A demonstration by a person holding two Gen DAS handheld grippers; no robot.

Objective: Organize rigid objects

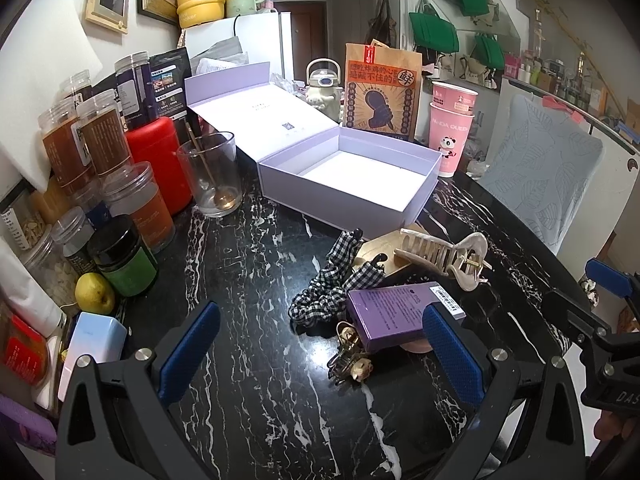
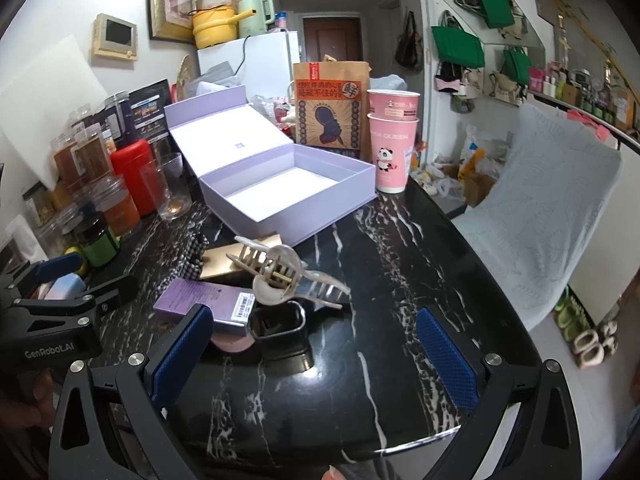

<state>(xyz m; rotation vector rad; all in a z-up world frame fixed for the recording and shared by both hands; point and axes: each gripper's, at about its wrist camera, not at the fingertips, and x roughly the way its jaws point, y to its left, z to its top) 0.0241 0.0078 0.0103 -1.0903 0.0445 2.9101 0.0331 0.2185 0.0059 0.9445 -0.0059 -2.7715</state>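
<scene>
Black white-veined marble tabletop (image 1: 248, 320) is seen in both wrist views, cluttered along its left edge. Left gripper (image 1: 320, 344) is held low over the near edge, jaws wide apart, nothing between them; its right pad sits in front of the purple box's near corner, contact cannot be told. Right gripper (image 2: 316, 348) is likewise held with jaws wide apart, gripping nothing. Just ahead, a small pile is seen: purple box (image 1: 388, 316), a gold-toned small clip (image 1: 350, 354) at its near left, a black-and-white checked scrunchie (image 1: 332, 280) to the left, a beige claw clip (image 1: 444, 256) resting across a gold flat card (image 2: 236, 260). In the right view, a dark rectangular-framed clip (image 2: 278, 320) is seen lying just in front of the claw clip. Behind the pile, a lavender gift box (image 1: 348, 176) is standing open, lid (image 1: 240, 100) hinged back, interior white and bare. To the left, a drinking glass with a spoon (image 1: 212, 172), a red canister (image 1: 158, 160) and jars are grouped. Behind the box, a printed paper bag (image 1: 380, 92) and stacked pink cups (image 1: 452, 132) are seen.
</scene>
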